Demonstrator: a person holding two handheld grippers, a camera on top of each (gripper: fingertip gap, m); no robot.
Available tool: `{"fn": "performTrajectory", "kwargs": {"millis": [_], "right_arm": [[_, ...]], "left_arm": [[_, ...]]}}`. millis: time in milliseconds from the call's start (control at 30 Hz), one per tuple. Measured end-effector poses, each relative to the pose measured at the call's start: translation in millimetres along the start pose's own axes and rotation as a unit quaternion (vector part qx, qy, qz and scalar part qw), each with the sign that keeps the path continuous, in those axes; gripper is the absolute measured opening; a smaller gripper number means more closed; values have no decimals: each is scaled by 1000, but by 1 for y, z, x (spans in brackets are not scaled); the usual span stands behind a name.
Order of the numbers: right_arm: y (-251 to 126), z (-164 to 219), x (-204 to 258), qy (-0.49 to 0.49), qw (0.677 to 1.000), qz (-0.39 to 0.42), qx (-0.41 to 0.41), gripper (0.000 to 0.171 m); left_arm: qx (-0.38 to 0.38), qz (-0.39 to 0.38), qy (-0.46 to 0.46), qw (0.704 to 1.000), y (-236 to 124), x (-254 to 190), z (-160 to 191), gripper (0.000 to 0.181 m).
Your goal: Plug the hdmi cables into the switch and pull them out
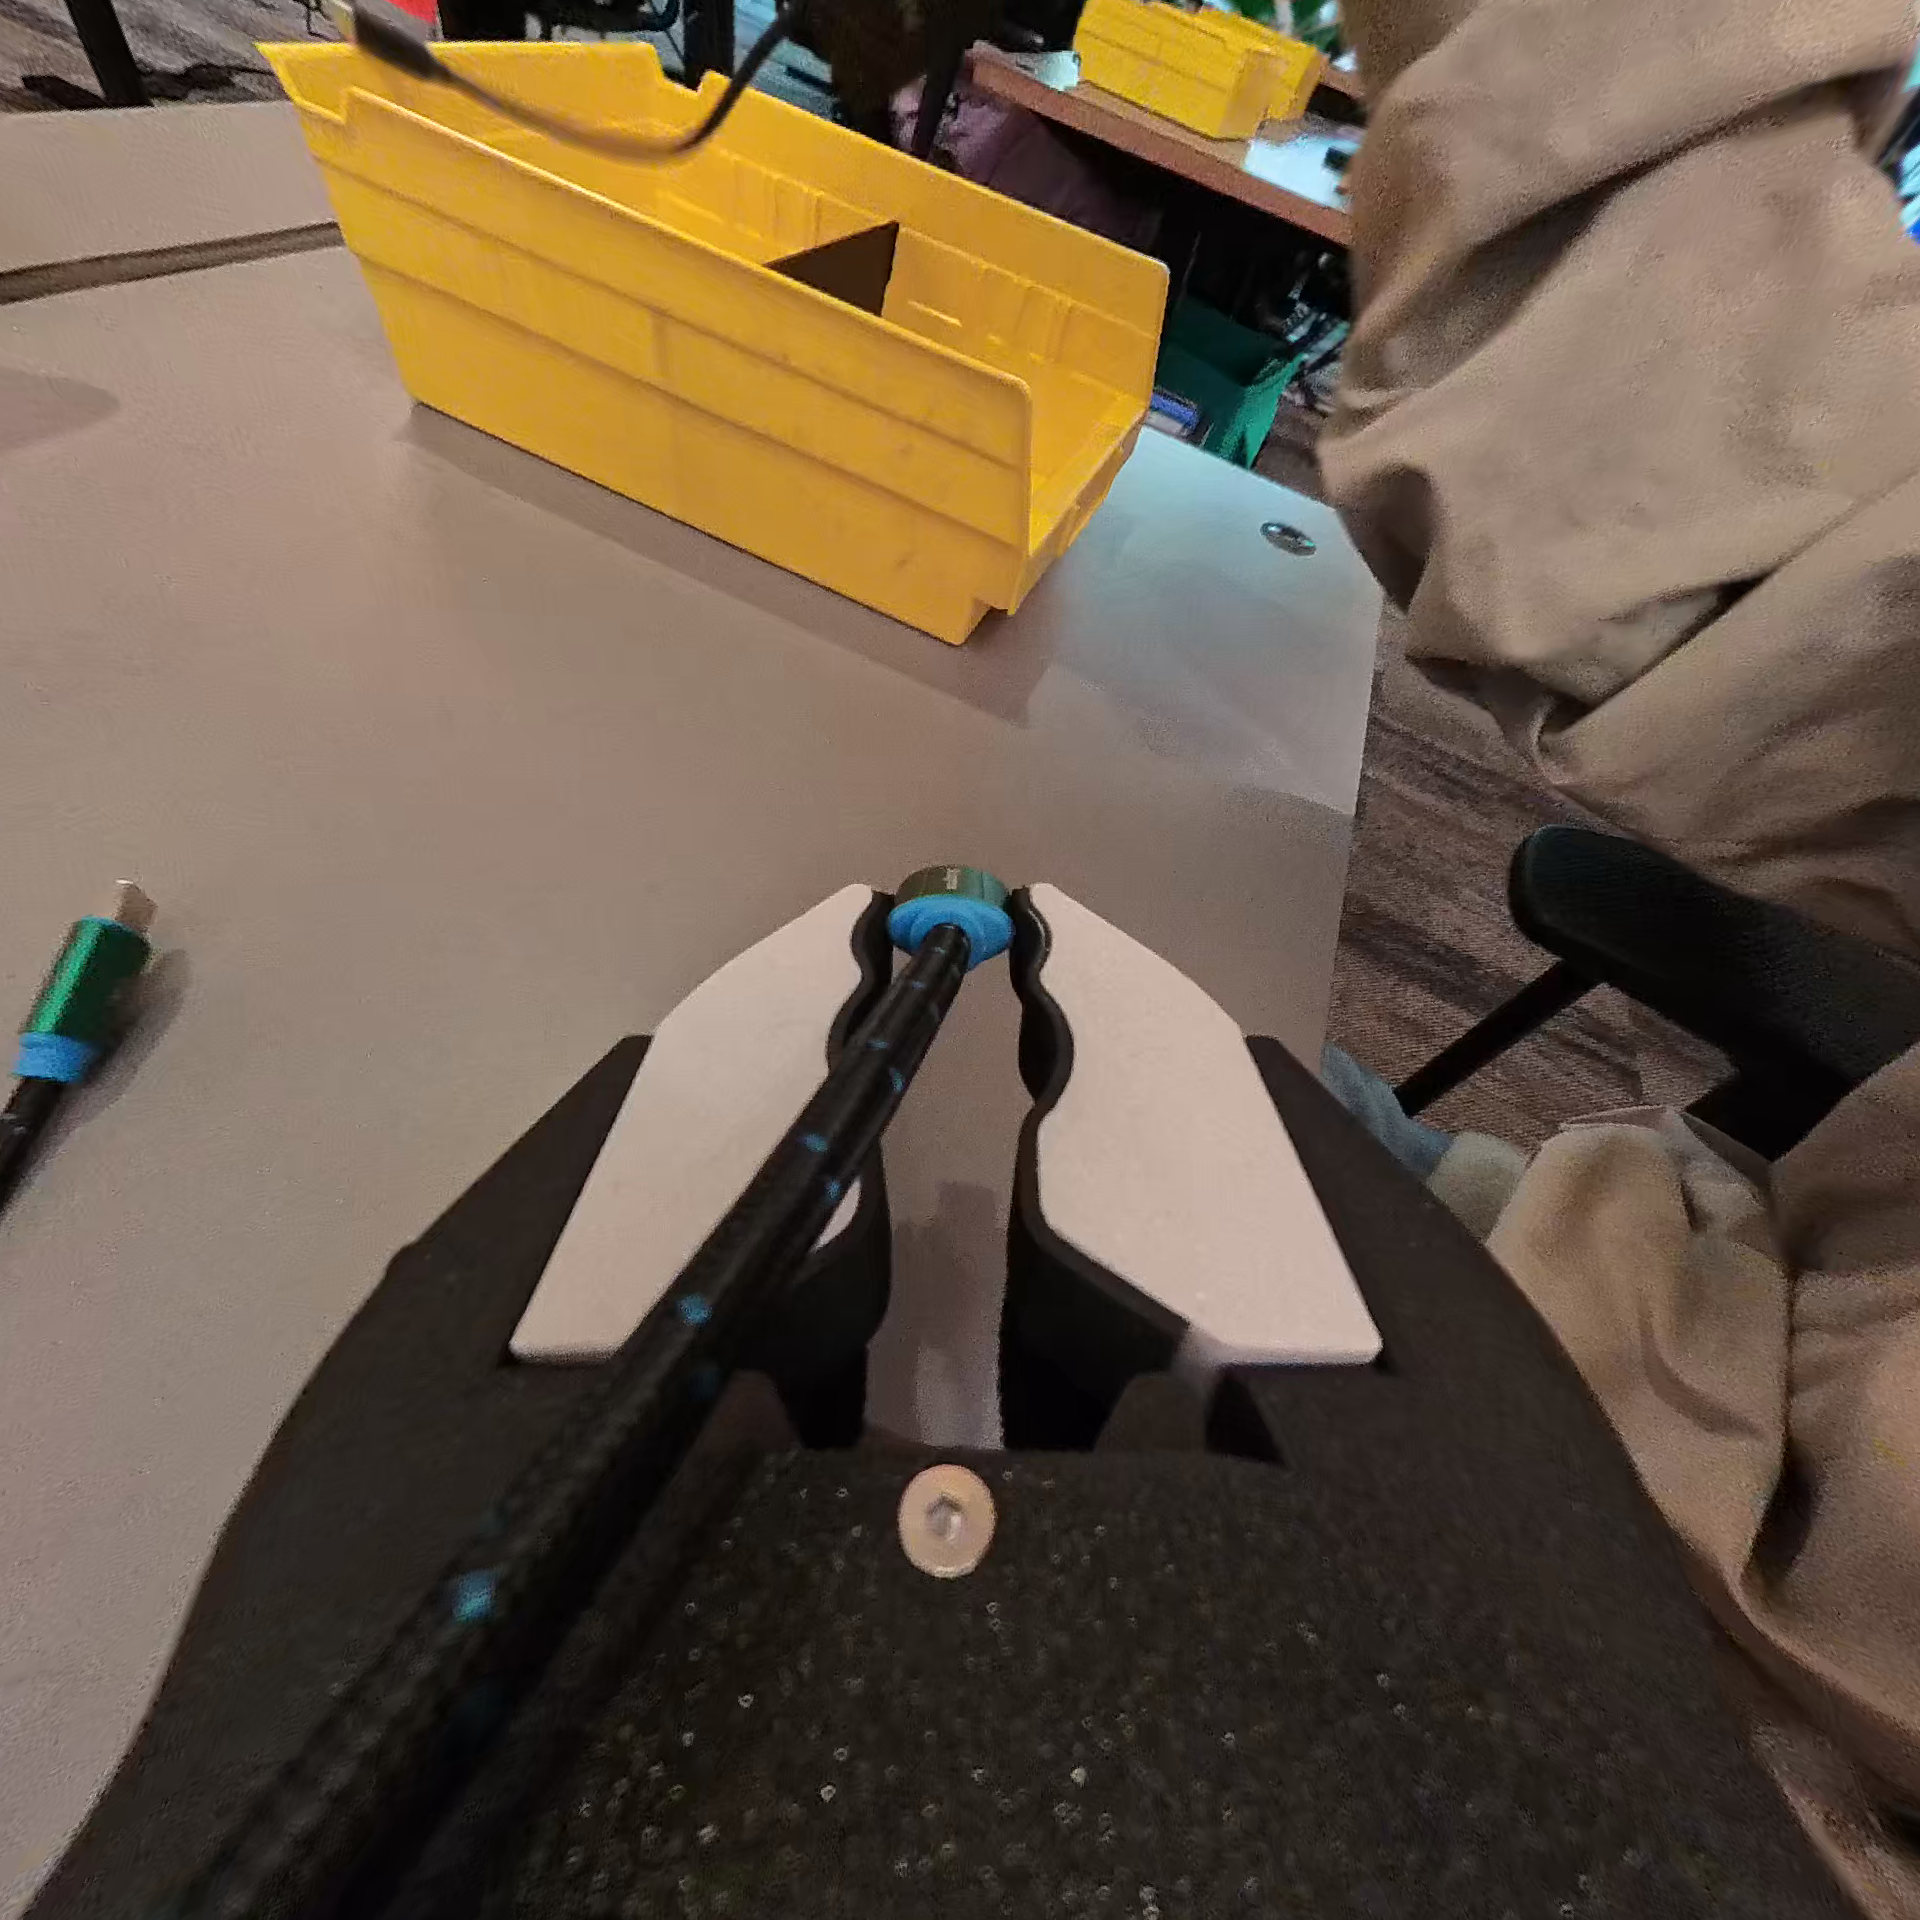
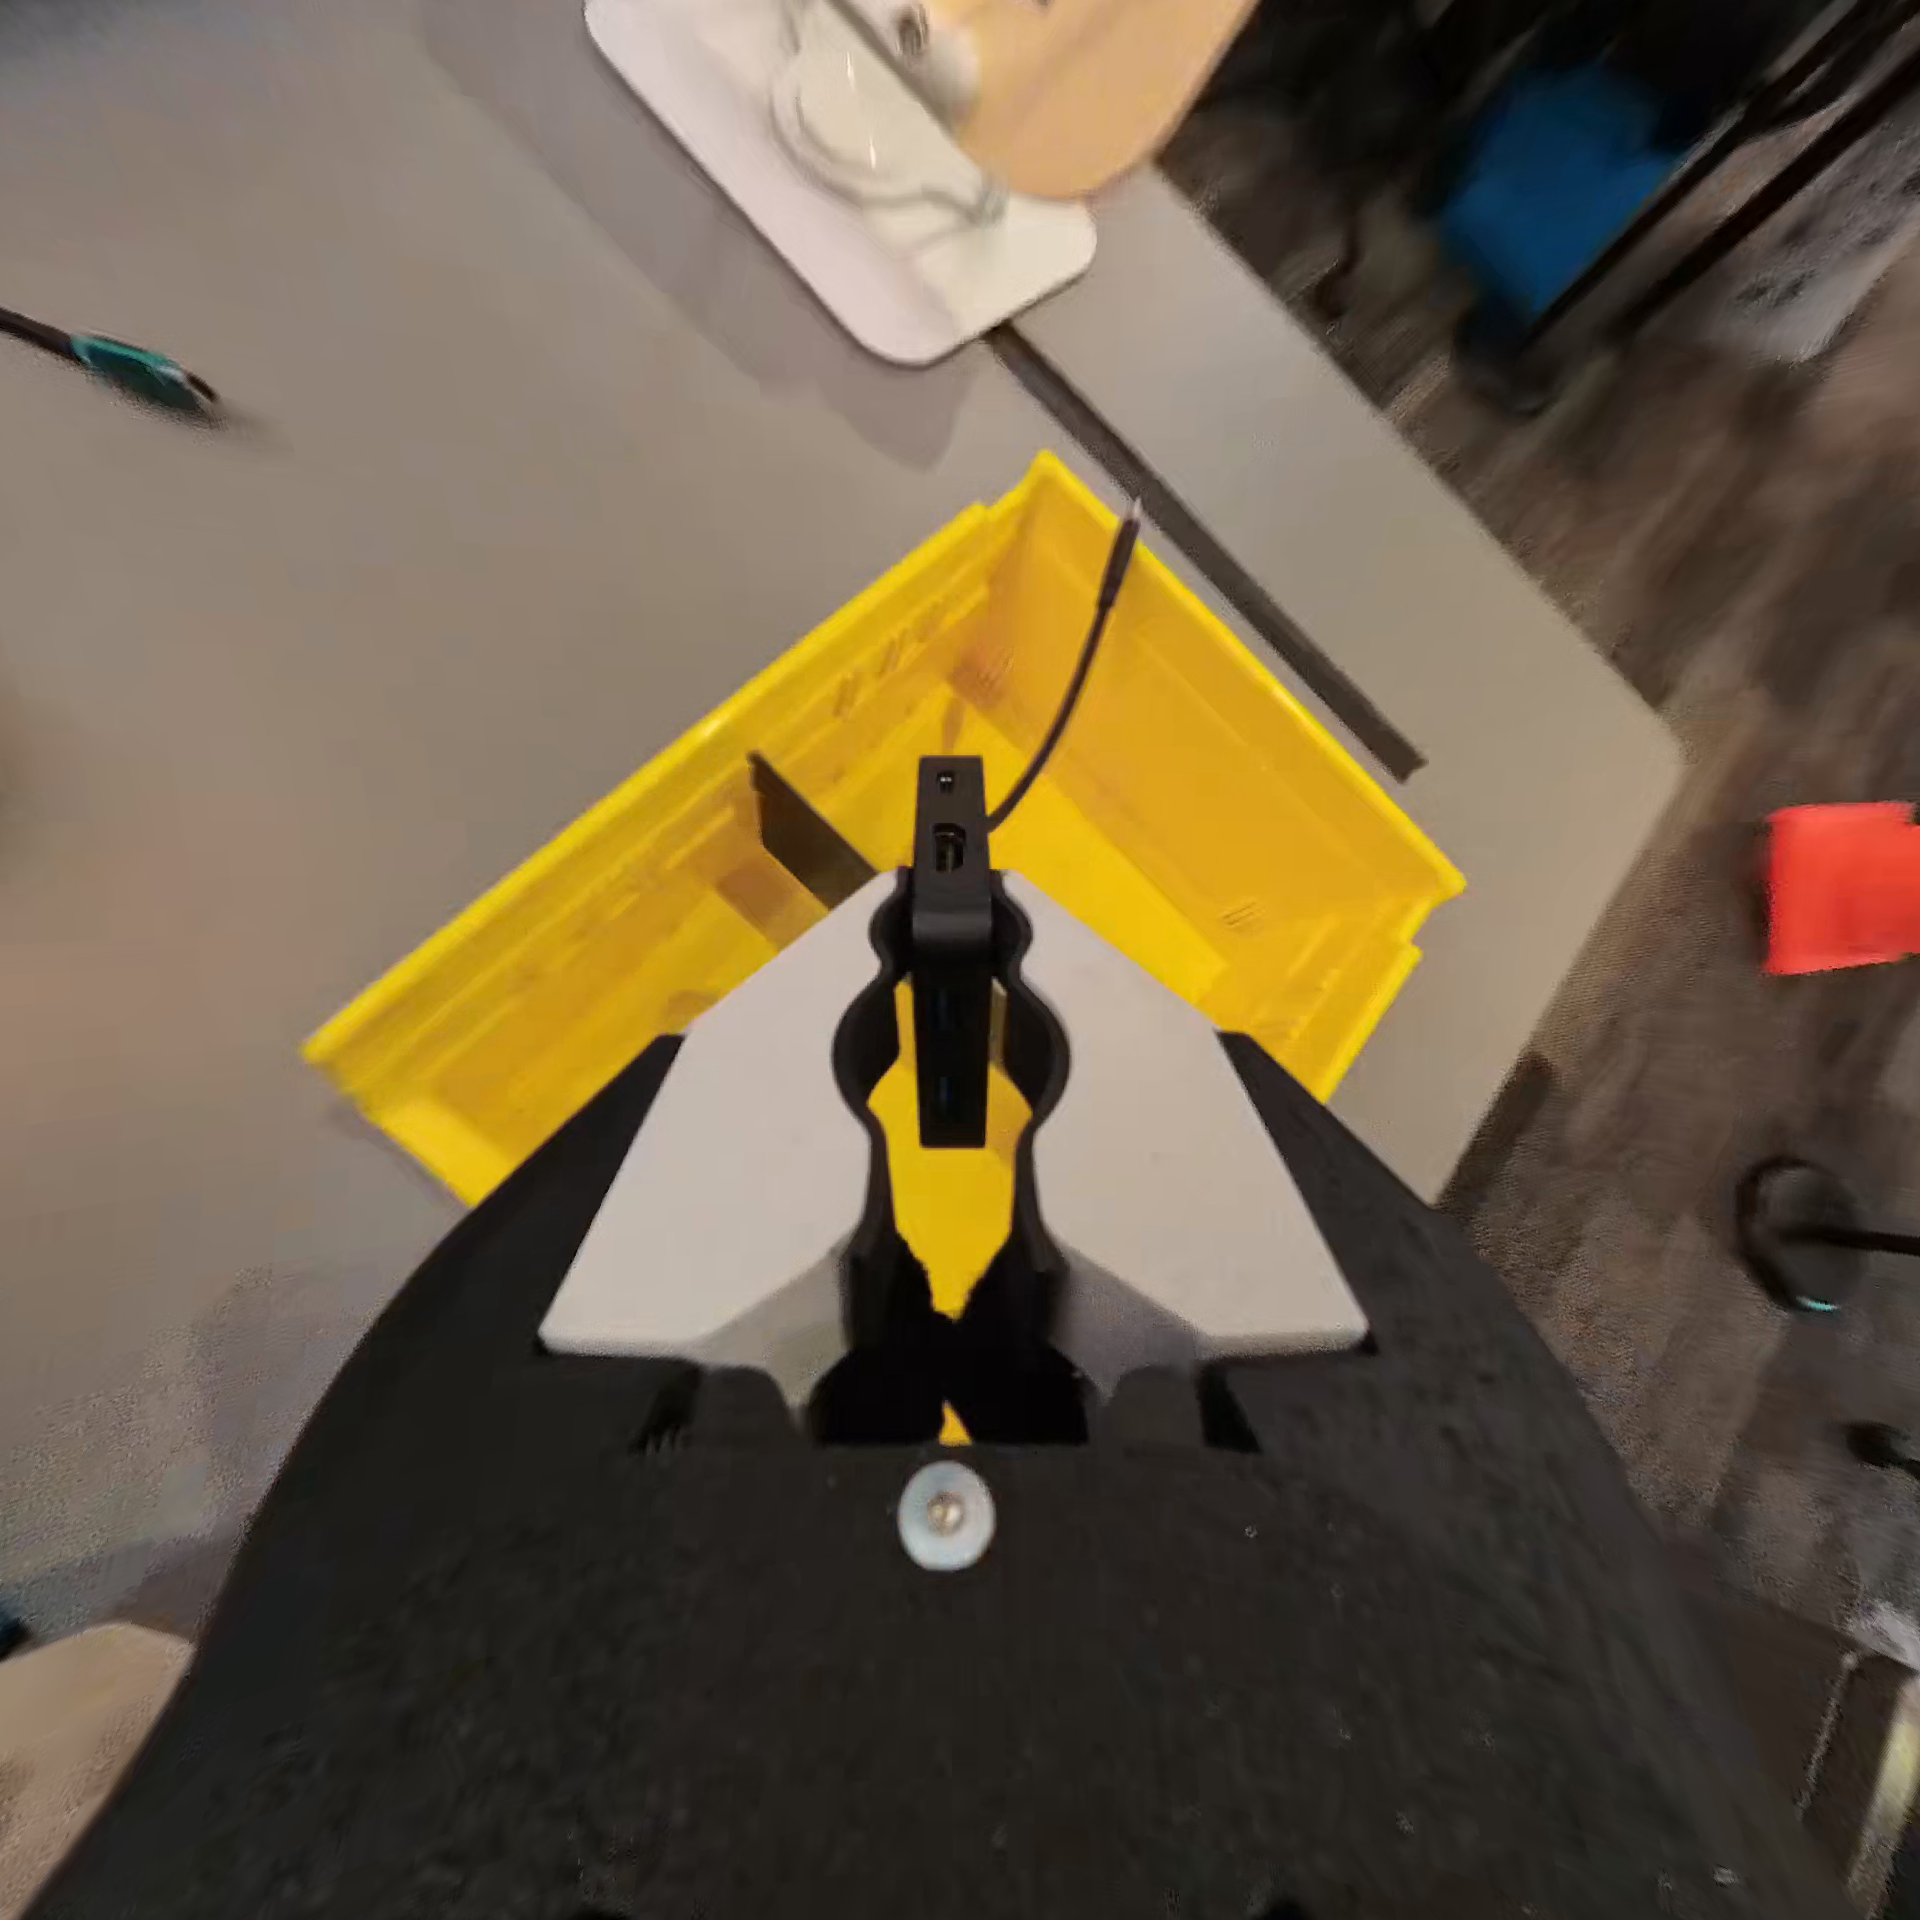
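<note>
The left gripper (image 1: 951,914) is clamped on an HDMI plug (image 1: 951,902) at its fingertips, its cable (image 1: 790,1174) trailing back, likely so the connector points forward for insertion. The right gripper (image 2: 951,914) pinches the black switch (image 2: 951,935) edge-on above a yellow bin (image 2: 665,894). A second plug (image 1: 88,977) lies left on the table (image 1: 520,779).

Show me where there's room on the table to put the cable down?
The widest bare patch of table lies between the yellow bin, the loose green plug and the left gripper holding its cable. A smaller strip runs between the bin's open end and the table edge. The bin's far side is crowded by a white pad.
</note>
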State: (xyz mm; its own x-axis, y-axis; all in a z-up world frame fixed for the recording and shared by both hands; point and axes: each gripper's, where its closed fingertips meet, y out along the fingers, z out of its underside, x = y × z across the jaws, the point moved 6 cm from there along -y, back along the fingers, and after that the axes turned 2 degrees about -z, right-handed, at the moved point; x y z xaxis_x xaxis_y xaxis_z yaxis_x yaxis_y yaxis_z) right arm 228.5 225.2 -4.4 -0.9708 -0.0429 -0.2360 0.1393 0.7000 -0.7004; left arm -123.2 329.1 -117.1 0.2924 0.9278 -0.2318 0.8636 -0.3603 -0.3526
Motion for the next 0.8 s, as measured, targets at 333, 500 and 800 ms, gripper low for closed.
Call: {"fn": "performTrajectory", "kwargs": {"millis": [333,500,800], "right_arm": [[142,56,-55,22,949,-101,298,13],[142,45,-61,99,970,-50,216,47],[36,-79,123,125,951,-163,-230,42]], "left_arm": [[36,136,-51,989,6,-35,15,22],[50,149,-60,986,0,-39,24,22],[82,123,5,989,-2,-38,29,22]]}}
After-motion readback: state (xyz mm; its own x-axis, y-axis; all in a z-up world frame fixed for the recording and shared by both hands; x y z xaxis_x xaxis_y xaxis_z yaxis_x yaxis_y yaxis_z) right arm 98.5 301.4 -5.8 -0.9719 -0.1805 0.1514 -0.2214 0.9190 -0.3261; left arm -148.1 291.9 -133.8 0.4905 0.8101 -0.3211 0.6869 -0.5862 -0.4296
